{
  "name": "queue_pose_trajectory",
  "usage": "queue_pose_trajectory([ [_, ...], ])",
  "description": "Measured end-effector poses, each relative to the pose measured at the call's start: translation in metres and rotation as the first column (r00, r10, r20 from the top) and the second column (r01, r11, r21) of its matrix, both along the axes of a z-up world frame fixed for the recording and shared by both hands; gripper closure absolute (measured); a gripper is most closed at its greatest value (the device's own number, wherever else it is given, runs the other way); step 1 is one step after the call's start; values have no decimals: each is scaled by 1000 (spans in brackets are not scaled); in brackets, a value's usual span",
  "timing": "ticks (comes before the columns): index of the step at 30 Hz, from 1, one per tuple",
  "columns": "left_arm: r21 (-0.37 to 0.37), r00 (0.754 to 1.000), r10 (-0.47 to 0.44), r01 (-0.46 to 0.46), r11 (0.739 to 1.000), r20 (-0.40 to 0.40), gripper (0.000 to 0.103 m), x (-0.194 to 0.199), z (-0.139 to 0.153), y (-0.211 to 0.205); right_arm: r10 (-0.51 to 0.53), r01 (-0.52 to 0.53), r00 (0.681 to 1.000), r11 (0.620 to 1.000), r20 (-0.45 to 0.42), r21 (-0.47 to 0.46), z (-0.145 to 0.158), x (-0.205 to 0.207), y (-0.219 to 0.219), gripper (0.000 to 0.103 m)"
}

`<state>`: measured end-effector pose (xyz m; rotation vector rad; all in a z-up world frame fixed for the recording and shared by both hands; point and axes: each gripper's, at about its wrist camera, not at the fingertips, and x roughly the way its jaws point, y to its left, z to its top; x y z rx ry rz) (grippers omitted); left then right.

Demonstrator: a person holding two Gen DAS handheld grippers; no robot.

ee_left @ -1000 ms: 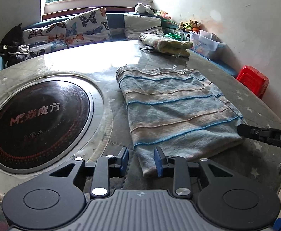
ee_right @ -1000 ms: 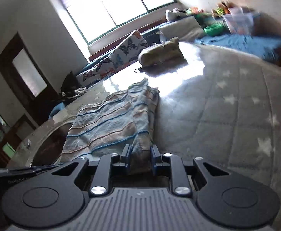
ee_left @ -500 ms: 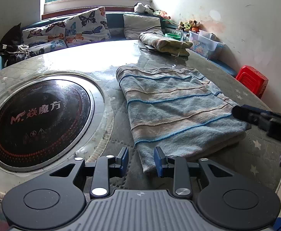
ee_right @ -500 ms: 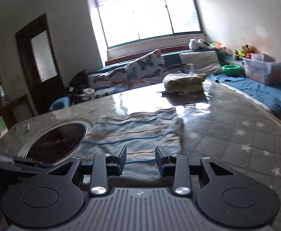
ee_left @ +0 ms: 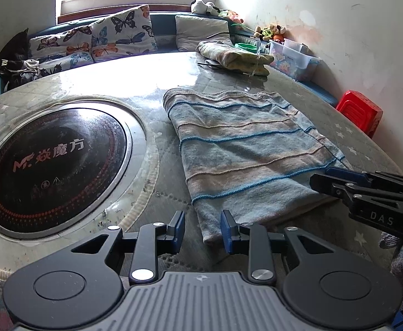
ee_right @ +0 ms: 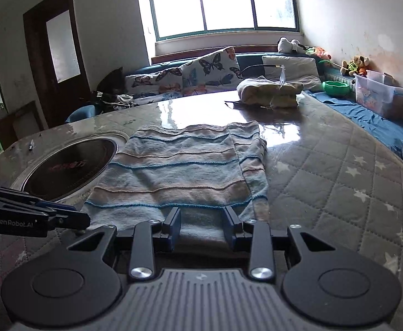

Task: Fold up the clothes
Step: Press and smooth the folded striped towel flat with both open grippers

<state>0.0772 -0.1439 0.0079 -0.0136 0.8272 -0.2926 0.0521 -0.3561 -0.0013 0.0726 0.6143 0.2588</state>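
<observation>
A folded blue and beige striped cloth [ee_left: 245,149] lies flat on the round quilted table [ee_left: 347,149]; it also shows in the right wrist view [ee_right: 184,171]. My left gripper [ee_left: 202,230] is open and empty, just in front of the cloth's near left corner. My right gripper [ee_right: 202,224] is open and empty, over the cloth's near edge. The right gripper also shows in the left wrist view [ee_left: 322,179], over the cloth's near right corner. The left gripper shows in the right wrist view [ee_right: 77,216], at the cloth's left.
A black round hotplate [ee_left: 49,165] is set into the table on the left. A folded yellowish cloth [ee_left: 234,58] lies at the table's far side. Butterfly cushions [ee_left: 118,35], a plastic box [ee_left: 292,58] and a red stool [ee_left: 360,114] stand beyond the table.
My right gripper let go of the cloth's right edge, opened, and swung round to face the cloth from its near edge. The left gripper has hardly moved.
</observation>
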Motion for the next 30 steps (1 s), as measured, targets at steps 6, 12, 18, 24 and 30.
queue_pose_trajectory([
  [6,9,1000,15,-15,1000,-8,72,-3,4,0,8,-8,1000,1000,2,6,3,-3,0,60],
  [12,19,1000,13,-13,1000,-10,71,-8,6,-1,10,-10,1000,1000,11,-2,5,-11,6,50],
  [18,17,1000,27,-27,999,-3,63,-6,10,3,2,-2,1000,1000,16,6,8,-13,7,40],
  [24,5,997,69,-70,998,37,63,18,23,13,4,-4,1000,1000,22,10,8,-11,9,38],
  [30,-47,996,53,-50,998,76,65,63,33,13,12,-12,1000,1000,16,20,5,-9,8,34],
])
